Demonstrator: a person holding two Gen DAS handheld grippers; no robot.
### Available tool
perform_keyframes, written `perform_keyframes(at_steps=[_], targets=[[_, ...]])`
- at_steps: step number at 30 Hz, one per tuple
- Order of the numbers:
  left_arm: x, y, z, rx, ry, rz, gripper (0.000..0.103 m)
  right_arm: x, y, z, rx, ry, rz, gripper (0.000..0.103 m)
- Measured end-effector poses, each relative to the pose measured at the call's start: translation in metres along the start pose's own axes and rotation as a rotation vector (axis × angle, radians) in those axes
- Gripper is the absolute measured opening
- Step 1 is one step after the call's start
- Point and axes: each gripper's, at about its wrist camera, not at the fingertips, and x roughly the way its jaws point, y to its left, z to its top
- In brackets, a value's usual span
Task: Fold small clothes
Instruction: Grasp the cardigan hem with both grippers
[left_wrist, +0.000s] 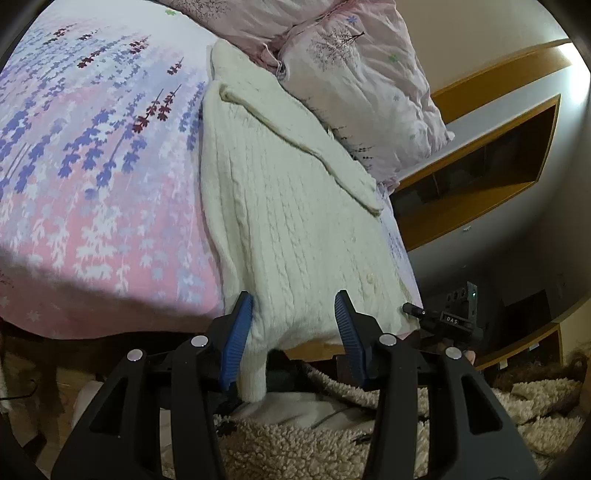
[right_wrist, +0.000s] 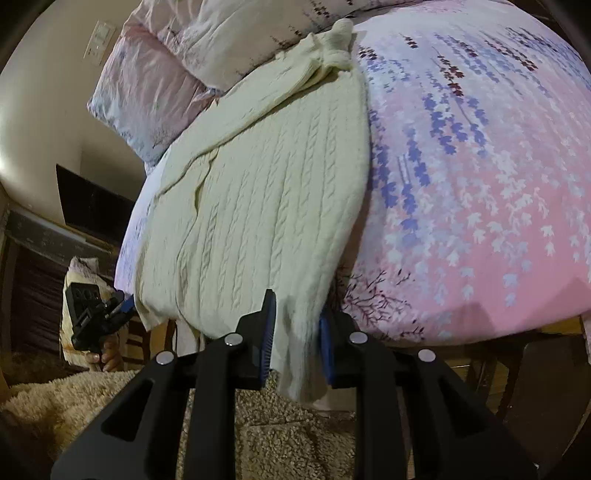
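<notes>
A cream cable-knit sweater (left_wrist: 280, 206) is lying lengthwise on the bed (left_wrist: 92, 177), with its hem hanging over the near edge. One sleeve (left_wrist: 295, 140) is lying folded diagonally across its body. Pink pillows (left_wrist: 354, 85) are resting at the far end, touching the sweater's far side.

In the left wrist view, the left gripper (left_wrist: 293, 317) is straddling the hem near the bed edge. Its blue pads (left_wrist: 236, 339) are standing spread, with the knit passing between them; the left pad is touching the fabric and the right pad is standing apart from it. No grip is showing here.

In the right wrist view, the right gripper (right_wrist: 295, 332) is positioned at the other hem corner. Its jaws are standing narrow, with both pads against a hanging fold of the sweater (right_wrist: 258, 184), pinching it.

The left gripper (right_wrist: 110, 314) is also appearing at the left in the right wrist view, beside the hem, with a hand (right_wrist: 107, 356) beneath it. A fleecy garment (right_wrist: 74, 398) is filling the near foreground.
</notes>
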Motion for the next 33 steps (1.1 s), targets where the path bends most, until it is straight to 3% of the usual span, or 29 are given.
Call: perform_keyframes(at_steps=[7,8,10,11,18,20,24,26,27,29,33], targets=[[-0.006,-0.002,-0.007,0.015,0.031,0.074,0.044,0.000,0.009,-0.005,-0.030,0.026,-0.049,0.022],[-0.006,-0.002,-0.007,0.017,0.030,0.078,0.045,0.000,0.011,-0.005,-0.030,0.029,-0.053,0.023],[-0.007,0.000,-0.010,0.007,0.036,0.091,0.061,0.001,0.011,-0.006,-0.027,0.032,-0.045,0.028],[-0.007,0.004,-0.012,-0.002,0.047,0.093,0.063,0.001,0.011,-0.006,-0.022,0.034,-0.035,0.030],[0.013,0.015,-0.017,-0.044,0.103,0.103,0.063,0.000,0.013,-0.010,-0.037,0.046,-0.032,0.034],[0.017,0.017,-0.016,-0.064,0.108,0.082,0.059,0.001,0.015,-0.013,-0.040,0.059,-0.039,0.034],[0.025,0.016,-0.015,-0.071,0.135,0.052,0.036,0.003,0.019,-0.016,-0.046,0.060,-0.048,0.032],[0.024,0.014,-0.014,-0.062,0.139,0.050,0.028,0.003,0.018,-0.017,-0.047,0.062,-0.059,0.018],[0.024,0.012,-0.014,-0.056,0.140,0.048,0.019,0.005,0.017,-0.016,-0.046,0.071,-0.059,0.010],[0.022,0.008,-0.013,-0.037,0.137,0.045,0.010,0.006,0.018,-0.017,-0.060,0.070,-0.074,0.008],[0.011,-0.001,-0.007,0.004,0.103,0.033,0.005,-0.003,0.027,-0.012,-0.092,0.023,-0.082,0.006]])
